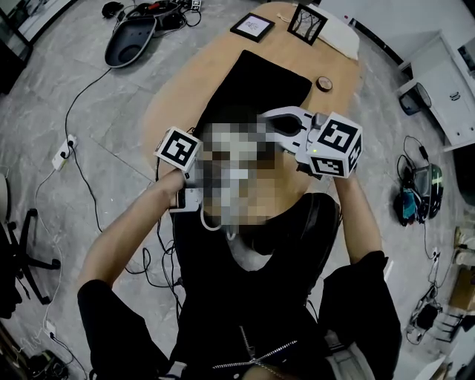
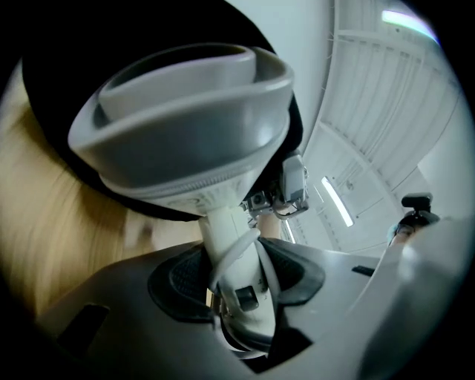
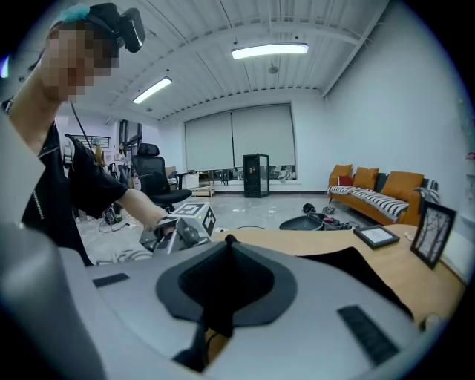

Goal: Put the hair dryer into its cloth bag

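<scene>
Left gripper view: my left claw (image 2: 237,274) clamps the hair dryer (image 2: 185,119) by its handle, head towards the cloth bag (image 3: 360,271); my right claw (image 3: 225,245) seems to pinch the bag's edge.

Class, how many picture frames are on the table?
2. A flat frame lies at the table's far end; an upright frame stands just right of it. Part of the table is covered from view, so another may be hidden.
</scene>
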